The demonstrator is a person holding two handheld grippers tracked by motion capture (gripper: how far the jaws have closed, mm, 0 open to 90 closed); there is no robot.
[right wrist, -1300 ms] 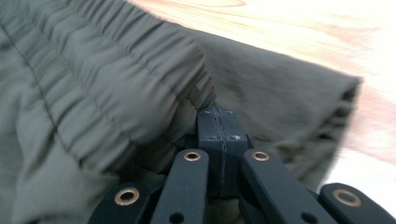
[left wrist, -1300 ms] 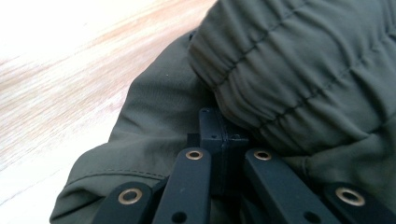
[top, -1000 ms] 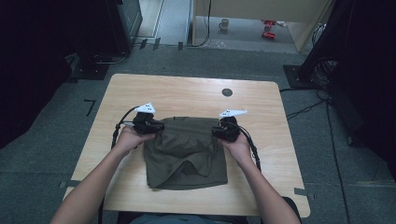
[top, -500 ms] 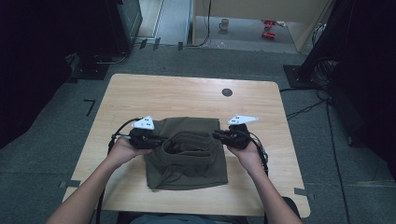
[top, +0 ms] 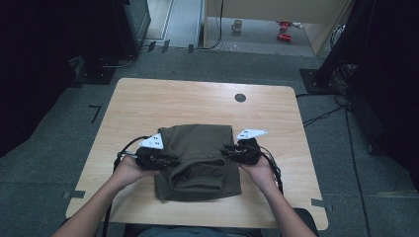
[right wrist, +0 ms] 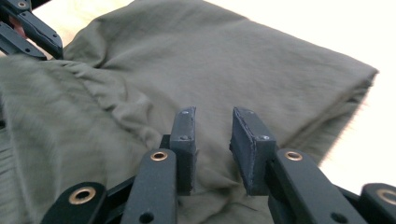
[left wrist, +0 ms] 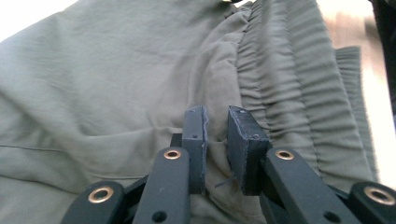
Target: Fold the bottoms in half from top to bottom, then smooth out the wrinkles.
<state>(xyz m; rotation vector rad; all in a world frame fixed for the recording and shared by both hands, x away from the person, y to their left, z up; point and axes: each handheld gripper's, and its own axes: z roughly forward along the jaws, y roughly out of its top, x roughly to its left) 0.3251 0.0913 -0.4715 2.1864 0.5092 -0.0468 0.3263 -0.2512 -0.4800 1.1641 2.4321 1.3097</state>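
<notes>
With both tools' jaws just opening off the folded shorts (top: 198, 160) at frame centre, left tool (top: 168, 160) and right tool (top: 228, 150) should back straight out sideways, so the fold stays flat on the counter (top: 148, 103).

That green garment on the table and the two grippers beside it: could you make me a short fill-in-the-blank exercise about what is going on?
1. The garment lies folded on a wooden ____.
2. The left gripper and the right gripper sit at opposite sides of the garment, and their jaws have just been ____.
3. In the left gripper view, the gathered, ribbed band beside the jaws is the garment's elastic ____.
4. The colour of the garment is olive ____.

Missing words: table; opening; waistband; green
</notes>
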